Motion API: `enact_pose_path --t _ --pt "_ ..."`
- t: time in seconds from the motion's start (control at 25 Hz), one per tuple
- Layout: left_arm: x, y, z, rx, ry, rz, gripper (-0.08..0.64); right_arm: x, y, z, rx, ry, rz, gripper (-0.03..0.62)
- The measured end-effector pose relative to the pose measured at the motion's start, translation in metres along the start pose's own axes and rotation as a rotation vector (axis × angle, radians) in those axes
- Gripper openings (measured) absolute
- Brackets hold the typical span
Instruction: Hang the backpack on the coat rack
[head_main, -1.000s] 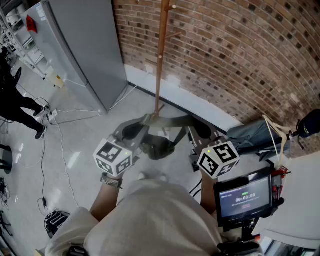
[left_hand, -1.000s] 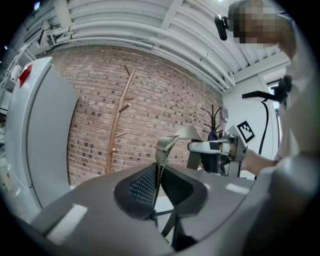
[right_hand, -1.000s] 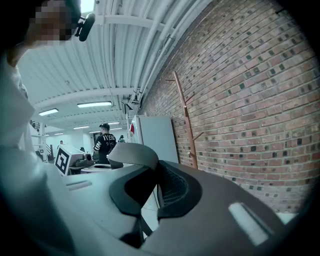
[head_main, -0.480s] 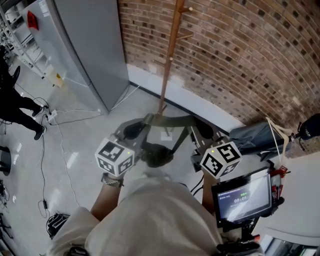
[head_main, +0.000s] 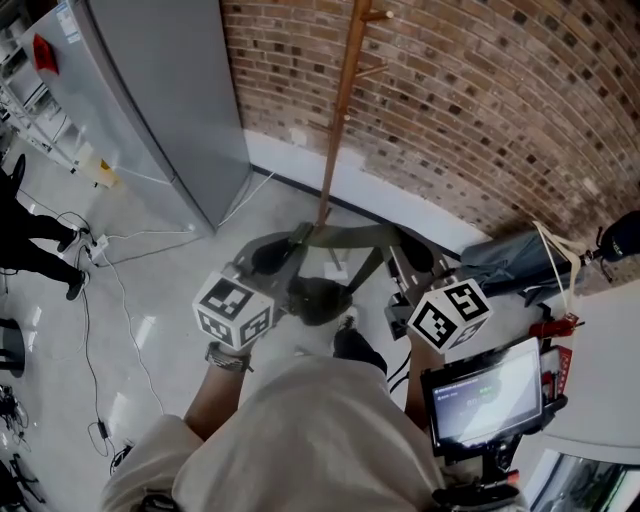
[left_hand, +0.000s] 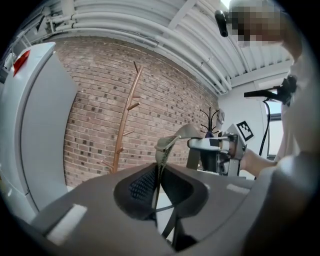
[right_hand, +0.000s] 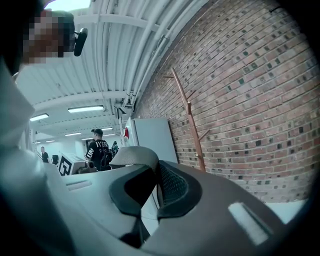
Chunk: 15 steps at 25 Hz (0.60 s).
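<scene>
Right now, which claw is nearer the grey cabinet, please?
Left. The left claw grips the backpack strap just right of the grey cabinet; the right claw is farther right, past the coat rack.

The left gripper (left_hand: 158, 186) pinched the backpack strap (left_hand: 175, 137) in its jaws. A coat rack (left_hand: 124, 122) stood beyond, against a brick wall (left_hand: 95, 95).

Brick wall (head_main: 500, 100) fills the back, with white skirting (head_main: 385, 195) along its foot. A tall grey cabinet (head_main: 170, 100) stands at the left against the wall, a red tag (head_main: 40, 50) on its side. White cable (head_main: 110, 270) trails over the glossy floor (head_main: 180, 290). Far left, dark trouser legs (head_main: 30, 240) at the picture's edge. On the right, blue-grey cloth (head_main: 500, 268) lies heaped at the wall. Lower right, a dark screen (head_main: 485, 395) on a stand. Beyond the cabinet, a person in black (right_hand: 97, 147) stands under strip lights (right_hand: 85, 108).
</scene>
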<state>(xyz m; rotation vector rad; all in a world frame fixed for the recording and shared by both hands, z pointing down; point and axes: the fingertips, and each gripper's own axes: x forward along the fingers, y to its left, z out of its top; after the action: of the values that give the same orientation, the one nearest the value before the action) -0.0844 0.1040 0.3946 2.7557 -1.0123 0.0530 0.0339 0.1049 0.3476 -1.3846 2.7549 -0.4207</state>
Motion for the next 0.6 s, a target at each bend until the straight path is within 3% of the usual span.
enact_pose_path --t 0.6 --pt "0.051 0.065 0.012 -0.008 0.019 0.043 0.019 0.070 -0.048 0.011 0.038 0.019 0.046 0.006"
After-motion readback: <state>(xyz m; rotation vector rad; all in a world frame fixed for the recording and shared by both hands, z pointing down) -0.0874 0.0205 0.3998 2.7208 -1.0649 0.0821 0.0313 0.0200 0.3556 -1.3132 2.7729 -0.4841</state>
